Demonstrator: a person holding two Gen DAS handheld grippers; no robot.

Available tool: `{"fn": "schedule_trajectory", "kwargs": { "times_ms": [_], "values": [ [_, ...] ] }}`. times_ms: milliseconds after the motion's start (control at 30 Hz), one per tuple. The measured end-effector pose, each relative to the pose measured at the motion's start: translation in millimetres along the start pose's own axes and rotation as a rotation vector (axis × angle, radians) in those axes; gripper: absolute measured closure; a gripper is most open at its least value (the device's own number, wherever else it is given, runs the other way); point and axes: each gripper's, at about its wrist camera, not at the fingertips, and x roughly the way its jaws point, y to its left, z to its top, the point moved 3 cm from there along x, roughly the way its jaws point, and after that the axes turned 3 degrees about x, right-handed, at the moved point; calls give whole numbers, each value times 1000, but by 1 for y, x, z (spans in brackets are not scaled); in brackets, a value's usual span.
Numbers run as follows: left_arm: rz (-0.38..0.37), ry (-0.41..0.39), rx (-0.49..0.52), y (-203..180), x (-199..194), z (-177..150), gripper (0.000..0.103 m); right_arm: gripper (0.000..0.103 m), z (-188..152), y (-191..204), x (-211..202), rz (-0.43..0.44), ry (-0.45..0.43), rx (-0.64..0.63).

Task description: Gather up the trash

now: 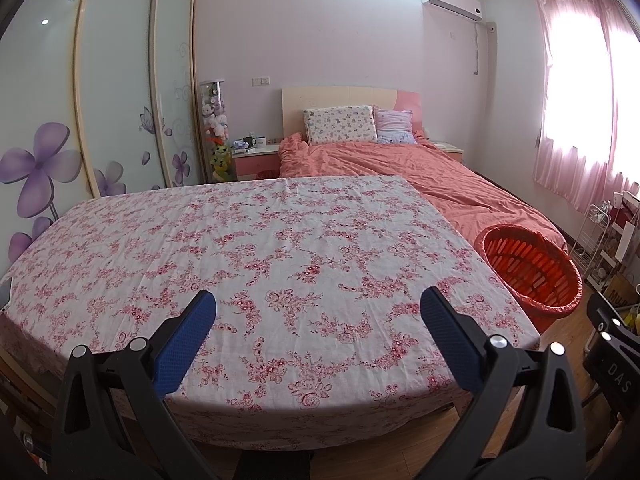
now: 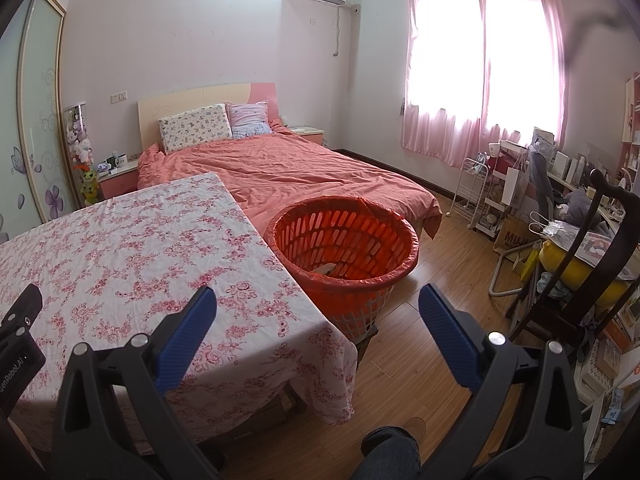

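An orange slatted basket (image 2: 344, 240) lined with an orange bag stands on the floor by the table's right corner; something pale (image 2: 326, 269) lies at its bottom. The same basket (image 1: 528, 272) shows at the right in the left wrist view. My left gripper (image 1: 318, 308) hangs open over the near edge of the table with the floral cloth (image 1: 256, 248), nothing between its blue pads. My right gripper (image 2: 318, 308) is open too, above the table's right corner and in front of the basket. No loose trash shows on the cloth.
A bed with a salmon cover (image 2: 288, 172) lies behind the table. A wardrobe with sliding doors (image 1: 100, 100) stands at left. At right are a white rack (image 2: 474, 196), a dark chair (image 2: 592, 264) piled with things and a cluttered desk. A person's knee (image 2: 390, 452) is below.
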Motion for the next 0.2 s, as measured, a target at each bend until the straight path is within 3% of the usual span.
{"fn": "schedule_trajectory", "kwargs": {
  "times_ms": [200],
  "values": [
    [-2,2,-1,0,0,0,2,4,0,0,0,0,0,0]
  ]
}}
